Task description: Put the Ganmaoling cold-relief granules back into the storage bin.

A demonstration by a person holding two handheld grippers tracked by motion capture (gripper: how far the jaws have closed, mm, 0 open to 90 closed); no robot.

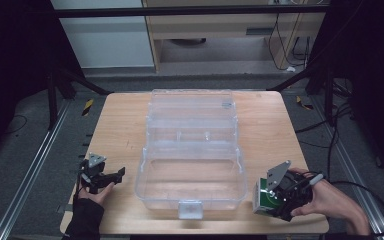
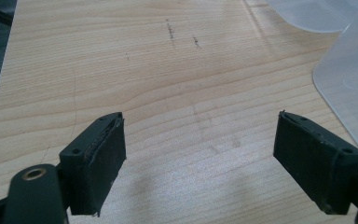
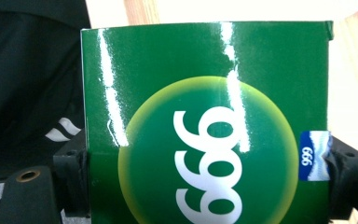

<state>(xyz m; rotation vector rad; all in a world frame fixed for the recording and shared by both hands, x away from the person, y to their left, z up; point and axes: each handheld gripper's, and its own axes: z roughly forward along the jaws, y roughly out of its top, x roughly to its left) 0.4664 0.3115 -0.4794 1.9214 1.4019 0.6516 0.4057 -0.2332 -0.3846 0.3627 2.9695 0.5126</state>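
Observation:
A clear plastic box (image 1: 191, 177) with its lid (image 1: 191, 111) folded back stands open in the middle of the wooden table (image 1: 117, 130). Right of the box, near the front edge, my right gripper (image 1: 270, 197) is shut on a green carton (image 1: 264, 196). The right gripper view shows that green carton (image 3: 205, 126) with a yellow-green disc and white "999" digits, pressed between both jaws. My left gripper (image 1: 114, 176) rests at the front left of the table. Its jaws stand wide apart, left gripper (image 2: 200, 163) with bare wood between them.
The clear box's edge (image 2: 349, 79) lies just right of the left gripper. A white latch (image 1: 190, 209) juts from the box's front wall. Metal rails (image 1: 25, 185) flank the table on the floor, and cables (image 1: 340, 135) trail at the right.

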